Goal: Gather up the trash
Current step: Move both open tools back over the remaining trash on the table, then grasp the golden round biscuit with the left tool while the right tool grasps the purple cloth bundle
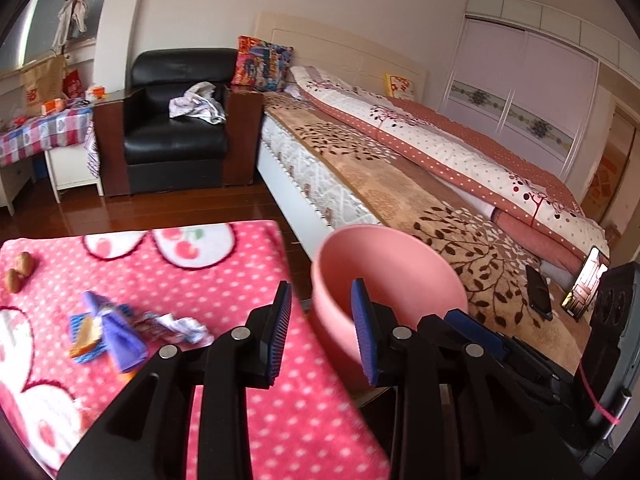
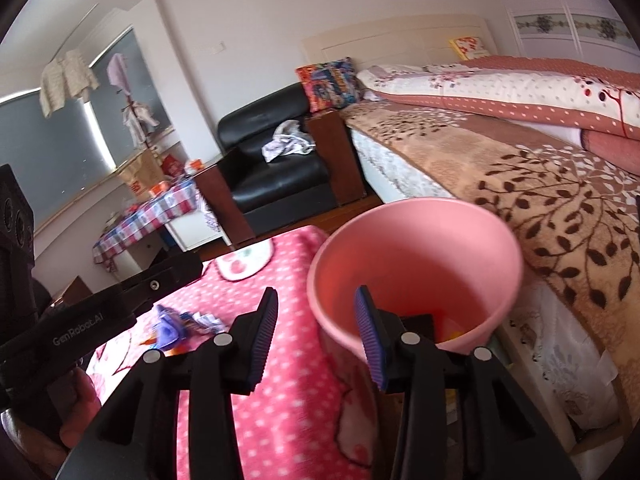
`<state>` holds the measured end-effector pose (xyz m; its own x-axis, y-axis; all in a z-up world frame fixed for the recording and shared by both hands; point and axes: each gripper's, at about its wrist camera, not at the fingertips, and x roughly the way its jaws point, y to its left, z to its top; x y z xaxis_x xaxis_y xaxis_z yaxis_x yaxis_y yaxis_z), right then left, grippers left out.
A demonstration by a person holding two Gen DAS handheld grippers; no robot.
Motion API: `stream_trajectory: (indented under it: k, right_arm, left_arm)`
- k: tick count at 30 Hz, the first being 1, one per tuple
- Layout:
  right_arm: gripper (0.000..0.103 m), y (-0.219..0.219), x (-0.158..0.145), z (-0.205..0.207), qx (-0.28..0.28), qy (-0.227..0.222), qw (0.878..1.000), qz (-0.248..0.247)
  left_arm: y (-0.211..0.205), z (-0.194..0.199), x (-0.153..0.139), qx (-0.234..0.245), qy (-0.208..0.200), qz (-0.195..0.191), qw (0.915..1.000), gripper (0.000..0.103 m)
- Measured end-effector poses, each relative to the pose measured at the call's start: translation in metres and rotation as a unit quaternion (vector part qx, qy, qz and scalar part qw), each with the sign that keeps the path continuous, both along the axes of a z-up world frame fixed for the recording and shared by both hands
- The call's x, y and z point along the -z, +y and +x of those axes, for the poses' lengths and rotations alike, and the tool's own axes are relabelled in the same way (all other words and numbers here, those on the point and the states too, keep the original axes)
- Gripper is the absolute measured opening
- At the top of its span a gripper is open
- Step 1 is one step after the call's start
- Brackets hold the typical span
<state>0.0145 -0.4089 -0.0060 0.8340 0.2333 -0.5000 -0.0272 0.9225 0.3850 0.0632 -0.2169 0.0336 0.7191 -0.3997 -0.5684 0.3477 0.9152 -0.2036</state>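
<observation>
Nearest, the left gripper [image 1: 326, 328] and the right gripper [image 2: 316, 330] both stand wide with nothing between their fingers, at the right edge of the pink dotted blanket [image 1: 256, 420]. Just right of that edge stands the pink bin [image 2: 416, 264], upright, mouth up, some scraps already inside. This looks like a pause between pickups. Left on the blanket lie the crumpled wrappers [image 1: 120, 330], their long axis running left to right; next, a gripper must reach left and close on them. Farther left sit two nuts [image 1: 18, 270].
</observation>
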Motion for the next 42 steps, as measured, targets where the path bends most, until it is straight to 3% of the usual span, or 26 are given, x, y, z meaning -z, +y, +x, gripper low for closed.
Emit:
stream_trajectory:
  k: [8,16,25,35,42]
  right_arm:
    - [0.040,0.063,-0.006,-0.015,-0.049,-0.005,0.999,-0.013]
    - [0.040,0.130,0.003,-0.021,-0.099,0.009,0.995,-0.028]
    - [0.040,0.164,0.013,-0.026,-0.116,0.015,0.993,-0.030]
    - [0.040,0.163,0.027,-0.024,-0.117,0.038,0.992,-0.039]
    - [0.040,0.170,0.037,-0.017,-0.133,0.052,0.989,-0.041]
  left_arm:
    - [0.058,-0.033,-0.010,-0.063,-0.029,0.017,0.9975,0.031]
    - [0.118,-0.051,-0.006,-0.110,-0.027,0.029,0.9932,0.031]
    - [0.159,-0.068,0.005,-0.151,-0.048,0.047,0.9862,0.031]
    - [0.201,-0.080,0.023,-0.157,-0.022,0.028,0.9869,0.031]
    - [0.213,-0.075,0.051,-0.141,0.034,0.022,0.9892,0.031]
